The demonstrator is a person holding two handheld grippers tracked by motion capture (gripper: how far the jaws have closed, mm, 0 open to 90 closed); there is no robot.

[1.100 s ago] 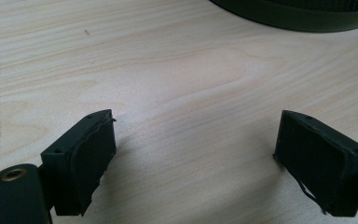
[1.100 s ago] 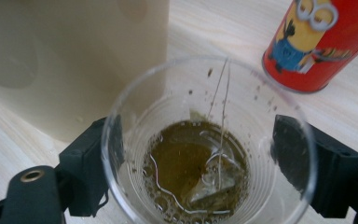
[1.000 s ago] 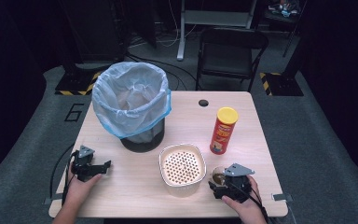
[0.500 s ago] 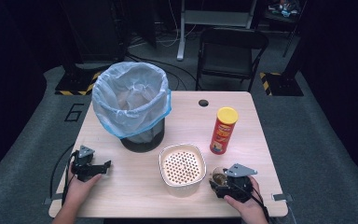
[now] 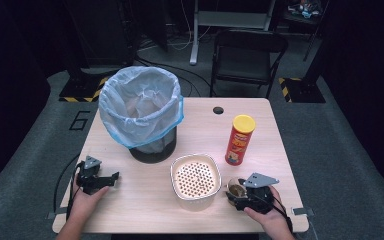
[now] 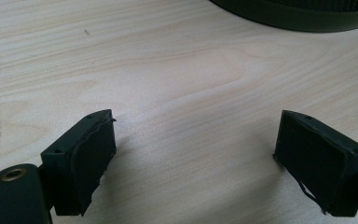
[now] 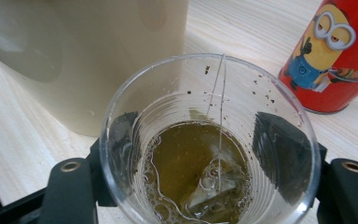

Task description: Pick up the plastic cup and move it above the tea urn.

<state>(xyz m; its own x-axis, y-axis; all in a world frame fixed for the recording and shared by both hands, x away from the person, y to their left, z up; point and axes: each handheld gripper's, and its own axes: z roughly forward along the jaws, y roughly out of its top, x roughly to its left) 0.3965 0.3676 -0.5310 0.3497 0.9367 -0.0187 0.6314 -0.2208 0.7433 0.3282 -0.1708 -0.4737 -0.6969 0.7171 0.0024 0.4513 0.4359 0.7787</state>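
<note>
Clear plastic cup, brownish tea, soaked tea bag inside.

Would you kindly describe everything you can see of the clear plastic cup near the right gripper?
The cup is clear, thin-looking ribbed plastic, standing upright on the wooden table near its front right edge, beside the cream strainer bowl and in front of the red chip can. It holds a little brownish tea with a soaked teabag; the bag's string runs up over the rim, and dark specks dot the inner wall. The right gripper has its jaws on either side, and they have just been closing; whether the pads press yet is unclear.
</note>
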